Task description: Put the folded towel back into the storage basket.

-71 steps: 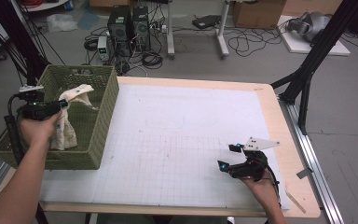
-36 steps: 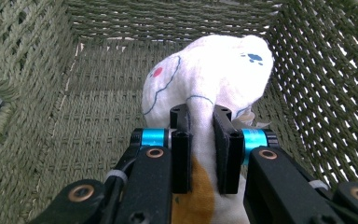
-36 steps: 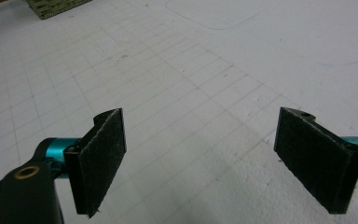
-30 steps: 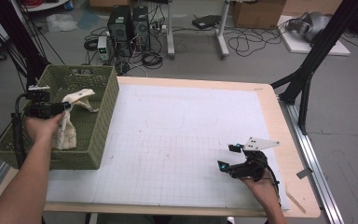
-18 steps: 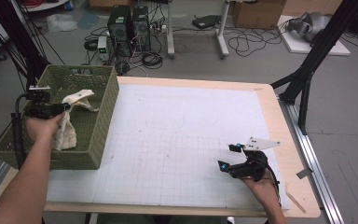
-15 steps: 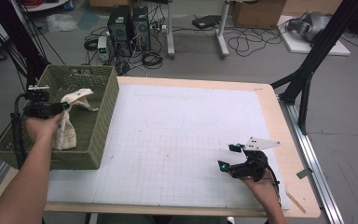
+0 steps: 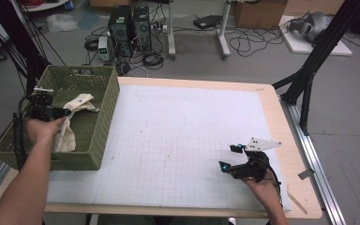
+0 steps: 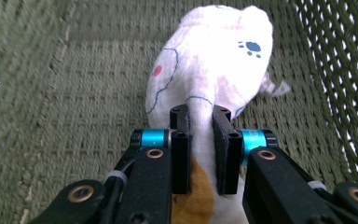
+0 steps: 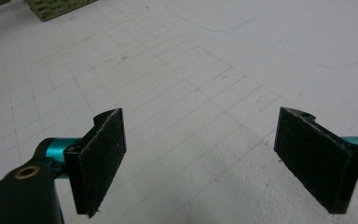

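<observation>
A white cloth (image 7: 77,105) with small coloured prints hangs inside the green woven basket (image 7: 98,126) at the table's left end. My left gripper (image 7: 66,112) is in the basket, shut on a fold of that cloth. In the left gripper view the jaws (image 8: 200,119) pinch the cloth (image 8: 214,56), which hangs down toward the basket floor (image 8: 74,93). My right gripper (image 7: 228,157) hovers low over the white grid mat (image 7: 178,140) near the front right. It is open, with nothing between its pads (image 9: 214,149).
The mat (image 9: 191,70) covers most of the wooden table (image 7: 300,187). A basket corner (image 9: 56,7) shows far off in the right gripper view. Computer towers (image 7: 129,21) and cables lie on the floor behind. A black frame leg (image 7: 309,79) stands at the right.
The left hand has shifted slightly inside the basket, still holding the cloth. The right gripper has stayed where it was, open.
</observation>
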A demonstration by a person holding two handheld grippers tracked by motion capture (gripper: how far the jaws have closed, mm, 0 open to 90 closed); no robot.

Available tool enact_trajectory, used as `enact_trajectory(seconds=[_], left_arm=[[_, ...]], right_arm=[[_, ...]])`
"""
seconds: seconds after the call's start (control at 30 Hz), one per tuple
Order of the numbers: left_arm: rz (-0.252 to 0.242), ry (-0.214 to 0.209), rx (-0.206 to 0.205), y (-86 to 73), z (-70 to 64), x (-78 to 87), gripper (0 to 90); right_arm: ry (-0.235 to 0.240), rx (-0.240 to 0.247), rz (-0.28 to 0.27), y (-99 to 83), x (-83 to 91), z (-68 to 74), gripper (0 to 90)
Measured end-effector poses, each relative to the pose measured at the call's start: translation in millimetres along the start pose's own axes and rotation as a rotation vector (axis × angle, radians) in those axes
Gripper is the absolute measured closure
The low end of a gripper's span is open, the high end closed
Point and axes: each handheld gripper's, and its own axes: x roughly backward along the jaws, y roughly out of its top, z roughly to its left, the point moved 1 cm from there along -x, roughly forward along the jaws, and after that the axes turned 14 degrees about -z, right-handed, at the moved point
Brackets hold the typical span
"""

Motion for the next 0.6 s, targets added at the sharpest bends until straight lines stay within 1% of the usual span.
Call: enact_trajectory(seconds=[0.07, 0.2, 0.27, 0.33, 0.4, 0.5, 0.6], left_arm=[[0.029, 0.002, -0.004, -1.2, 0.0, -1.3, 79.4], [0.054, 0.001, 0.003, -3.0, -0.1, -3.3, 79.3], [0.076, 0.001, 0.007, -4.3, -0.2, -4.5, 79.1], [0.09, -0.003, 0.013, -5.4, -0.6, -5.8, 79.0], [0.105, -0.021, 0.016, -6.4, -1.0, -6.7, 78.8], [0.092, -0.03, 0.01, -6.3, -1.6, -6.6, 75.8], [0.078, -0.046, 0.021, -6.1, -1.8, -6.6, 67.7]], right_arm=[[0.0, -0.001, 0.001, 0.0, 0.1, -0.1, 15.9], [0.0, 0.002, 0.001, 0.0, -0.4, 0.0, 15.9], [-0.001, 0.004, 0.001, 0.0, -0.2, 0.0, 15.9], [0.0, 0.001, 0.0, 0.0, -0.3, 0.0, 15.9], [0.0, 0.002, 0.0, 0.1, -0.2, 0.0, 15.9], [0.001, 0.002, 0.0, 0.0, -0.1, -0.2, 15.9], [0.001, 0.001, -0.001, 0.2, 0.0, 0.2, 15.9]])
